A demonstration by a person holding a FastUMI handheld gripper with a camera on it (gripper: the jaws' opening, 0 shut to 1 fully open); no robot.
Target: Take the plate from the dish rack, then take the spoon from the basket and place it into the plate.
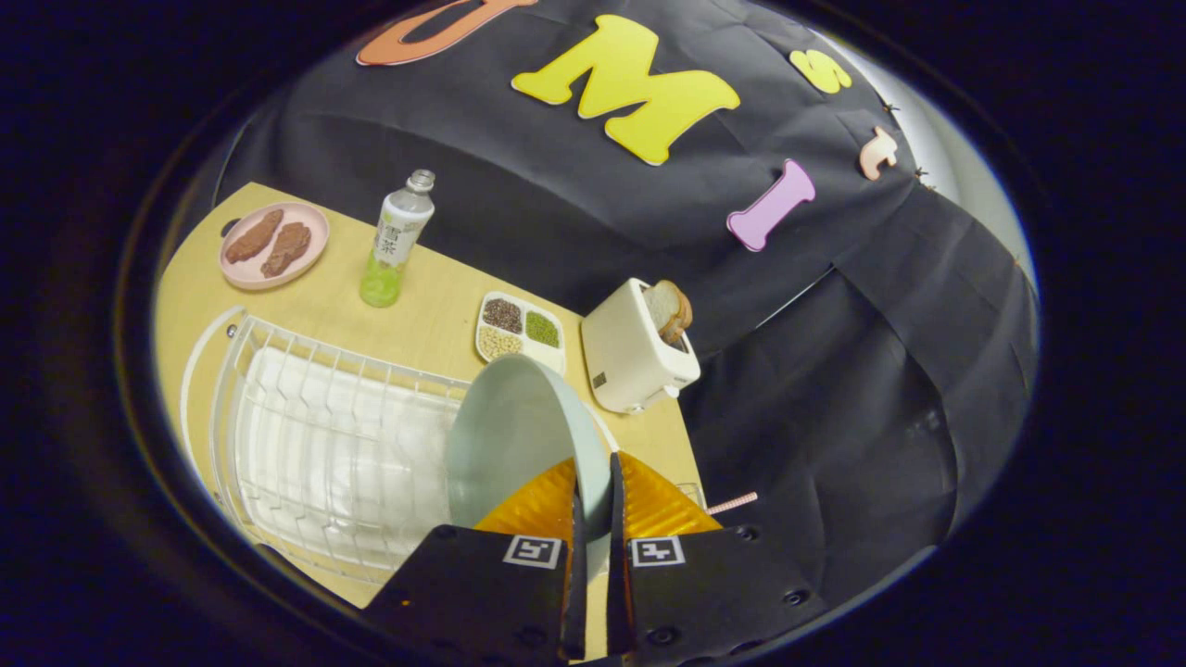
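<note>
A black cloth wall [574, 213] hangs in soft folds behind a light wooden table [435, 315], the cloth drops down past the table's edge, and a pale bright wall [964, 176] peeks out beside the cloth.

Bare table [435, 320] between dish rack [324, 445] and bottle [396, 243]; toaster [635, 357], compartment dish [519, 332] close beyond plate [514, 440].

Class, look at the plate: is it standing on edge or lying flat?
On edge. The plate stands upright, its rim pinched between the gripper fingers, beside the dish rack.
</note>
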